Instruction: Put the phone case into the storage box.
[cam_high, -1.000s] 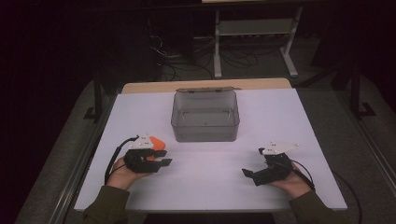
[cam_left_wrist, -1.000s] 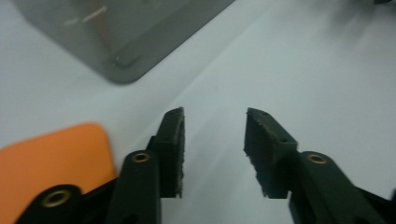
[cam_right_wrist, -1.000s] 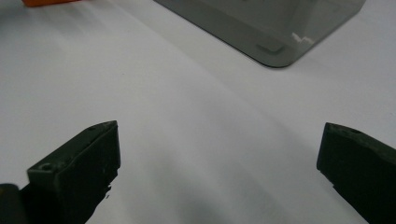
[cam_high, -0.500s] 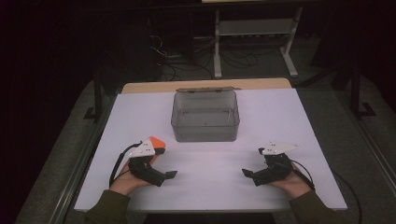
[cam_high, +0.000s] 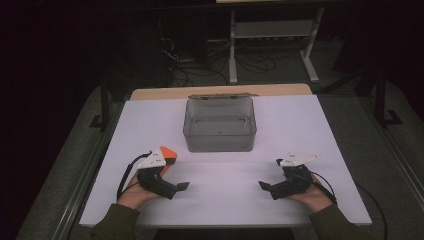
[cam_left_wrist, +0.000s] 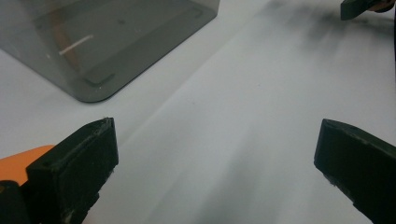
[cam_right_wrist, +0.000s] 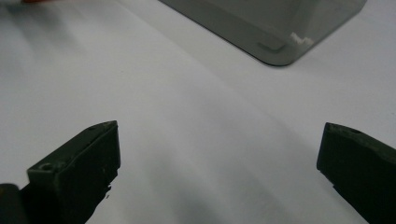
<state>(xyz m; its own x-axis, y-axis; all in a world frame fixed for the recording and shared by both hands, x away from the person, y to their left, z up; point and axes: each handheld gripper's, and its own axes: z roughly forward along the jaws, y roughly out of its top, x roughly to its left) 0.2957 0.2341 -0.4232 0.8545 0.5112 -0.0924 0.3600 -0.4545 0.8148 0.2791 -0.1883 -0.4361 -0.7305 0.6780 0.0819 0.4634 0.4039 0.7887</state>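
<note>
A clear grey plastic box (cam_high: 220, 125) stands open-topped at the back middle of the white table (cam_high: 300, 125), with nothing visible in it. My left gripper (cam_high: 175, 189), with an orange part, rests near the front left and points right. My right gripper (cam_high: 269, 189) rests near the front right and points left. In the left gripper view my left gripper (cam_left_wrist: 217, 140) is open with bare table between the jaws and the box (cam_left_wrist: 107, 42) ahead at upper left. In the right gripper view my right gripper (cam_right_wrist: 222, 135) is open too, and the box (cam_right_wrist: 275, 28) lies ahead at upper right.
A wooden strip (cam_high: 220, 91) edges the table behind the box. Beyond it a white metal stand (cam_high: 272, 30) and cables lie on the dark floor. The other gripper's jaw tip (cam_left_wrist: 359, 7) shows at the top right of the left gripper view.
My left gripper has slid a little toward the near edge and tilted, its jaws now pointing right. The right gripper and the box have stayed put.
</note>
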